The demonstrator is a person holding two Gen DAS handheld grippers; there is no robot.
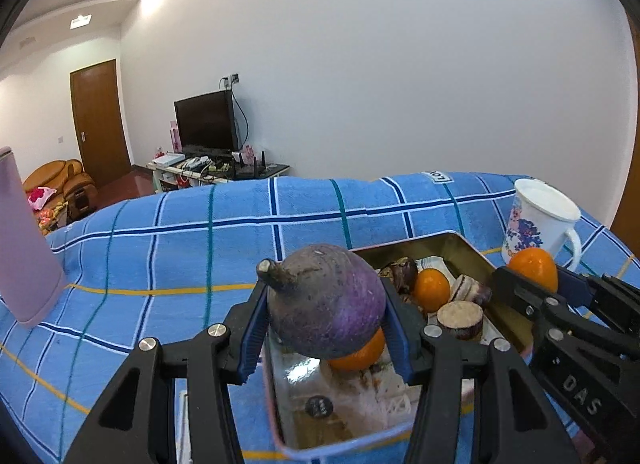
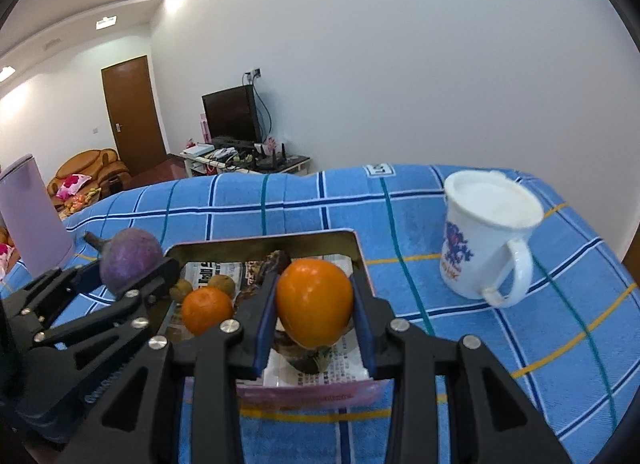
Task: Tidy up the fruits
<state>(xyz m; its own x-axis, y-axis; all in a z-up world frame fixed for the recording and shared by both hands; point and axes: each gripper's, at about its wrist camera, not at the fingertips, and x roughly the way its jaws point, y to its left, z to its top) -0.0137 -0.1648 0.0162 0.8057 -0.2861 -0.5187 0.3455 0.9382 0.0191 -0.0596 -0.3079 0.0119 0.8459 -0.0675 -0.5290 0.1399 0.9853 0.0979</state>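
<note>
Left gripper (image 1: 326, 314) is clamping one purple turnip (image 1: 326, 302), stem tilted left, holding it above the near-left end of the metal tin (image 1: 468, 248). Two loose oranges are sitting in that tin, one (image 1: 431, 288) mid-tray, one (image 1: 360, 352) peeking out beneath the turnip, plus dark fruits I can't count. Right gripper (image 2: 314, 314) is squeezing a third orange (image 2: 314, 302) over the tin, angled downward, with one floral mug (image 2: 486, 242) standing to its right on the blue checked cloth (image 2: 520, 344)
</note>
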